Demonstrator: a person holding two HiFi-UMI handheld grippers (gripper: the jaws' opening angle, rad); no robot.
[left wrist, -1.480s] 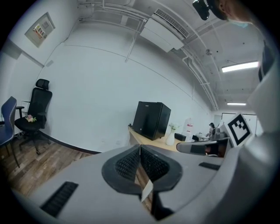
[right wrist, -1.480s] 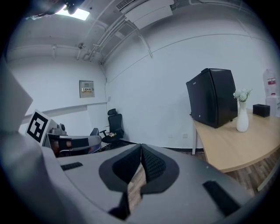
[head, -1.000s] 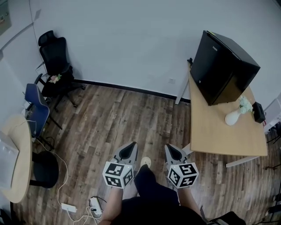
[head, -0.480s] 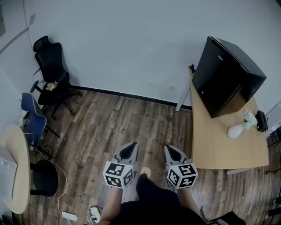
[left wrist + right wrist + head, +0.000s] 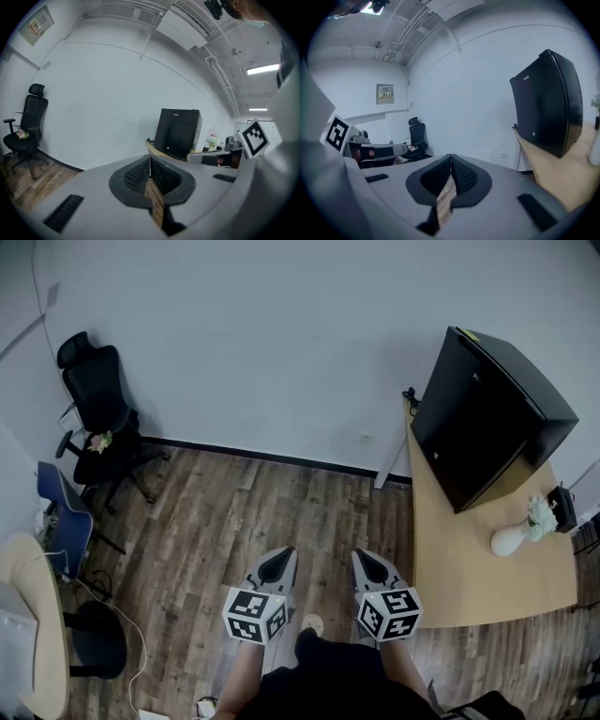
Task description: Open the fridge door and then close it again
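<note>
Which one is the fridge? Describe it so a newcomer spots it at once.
Find the light wooden table by the white wall, at the right of the head view. The fridge stands on its far end. It is the big black box, dwarfing the white flower vase beside it.

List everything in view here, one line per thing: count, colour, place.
fridge: one, black, door closed, on the far end of the table
table: one, light wood, right side, against the wall
vase: one, white, with pale flowers, on the table beside the fridge
office chair: one, black, far left by the wall
blue chair: one, blue, left edge
round table: one, light wood, lower left corner
floor: brown wood planks
left gripper: one, grey, jaws together, empty, over the floor
right gripper: one, grey, jaws together, empty, next to the table's near corner
person's legs: dark trousers, bottom centre
</note>
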